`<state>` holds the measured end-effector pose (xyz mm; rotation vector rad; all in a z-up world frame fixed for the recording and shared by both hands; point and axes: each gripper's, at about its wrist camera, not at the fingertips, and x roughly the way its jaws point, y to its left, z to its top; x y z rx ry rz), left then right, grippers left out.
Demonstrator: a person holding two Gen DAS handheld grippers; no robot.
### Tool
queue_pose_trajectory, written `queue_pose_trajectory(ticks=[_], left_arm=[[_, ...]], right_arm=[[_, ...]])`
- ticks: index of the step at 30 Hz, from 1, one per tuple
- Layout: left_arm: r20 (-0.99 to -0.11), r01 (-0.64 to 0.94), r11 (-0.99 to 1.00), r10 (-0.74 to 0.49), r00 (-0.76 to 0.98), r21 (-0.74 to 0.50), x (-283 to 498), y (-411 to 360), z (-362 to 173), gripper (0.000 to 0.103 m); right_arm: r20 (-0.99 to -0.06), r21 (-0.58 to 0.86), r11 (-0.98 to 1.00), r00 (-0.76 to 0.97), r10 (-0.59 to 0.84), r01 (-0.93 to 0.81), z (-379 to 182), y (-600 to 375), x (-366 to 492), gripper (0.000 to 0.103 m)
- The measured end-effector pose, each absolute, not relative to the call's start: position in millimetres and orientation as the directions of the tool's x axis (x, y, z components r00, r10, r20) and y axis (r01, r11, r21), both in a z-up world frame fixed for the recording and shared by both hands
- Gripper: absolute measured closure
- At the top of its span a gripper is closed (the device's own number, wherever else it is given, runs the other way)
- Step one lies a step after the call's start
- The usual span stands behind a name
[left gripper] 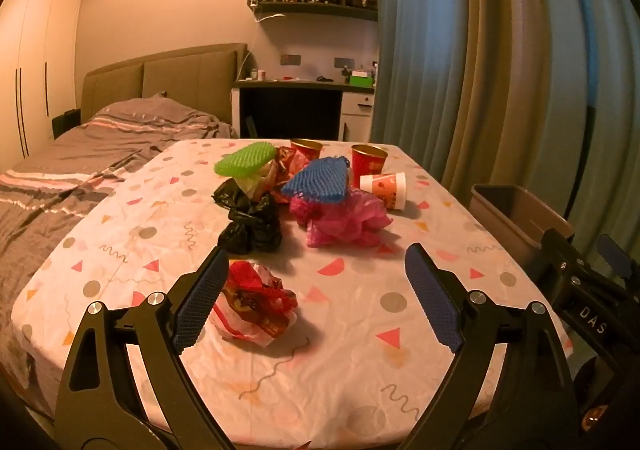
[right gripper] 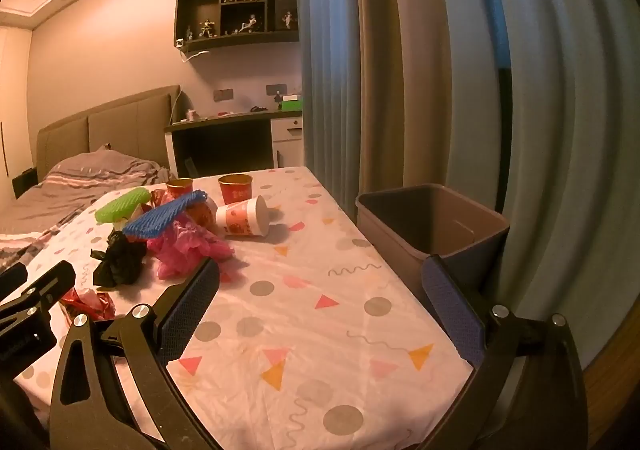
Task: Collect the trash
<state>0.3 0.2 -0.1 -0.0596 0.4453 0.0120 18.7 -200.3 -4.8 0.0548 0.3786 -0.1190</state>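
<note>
Trash lies on the patterned table [left gripper: 360, 330]: a crumpled red and white wrapper [left gripper: 256, 310], a black bag [left gripper: 252, 226], a pink bag [left gripper: 340, 217], blue foam netting [left gripper: 320, 181], green foam netting [left gripper: 244, 163], two upright red cups [left gripper: 368, 163] and a tipped white cup [left gripper: 386, 187]. My left gripper [left gripper: 316, 278] is open above the table, its left finger beside the wrapper. My right gripper [right gripper: 324, 290] is open and empty over the table's right side. A grey bin [right gripper: 432, 234] stands at the table's right edge.
A bed [left gripper: 80, 153] lies left of the table. Curtains [left gripper: 500, 69] hang right, behind the bin. A desk [left gripper: 300, 105] and wall shelf stand at the back. The right gripper body [left gripper: 592, 290] shows in the left wrist view near the bin.
</note>
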Motion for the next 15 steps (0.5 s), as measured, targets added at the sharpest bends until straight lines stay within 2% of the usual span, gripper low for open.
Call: queue_pose_trajectory(ticks=[15], left_arm=[[-0.430,-0.025,0.998,-0.002,0.903,-0.057,0.2,0.2,-0.1,0.015]], right_arm=[[-0.370,0.037,0.991,0.923,-0.108,0.131,-2.4,-203.2,17.9,0.005]])
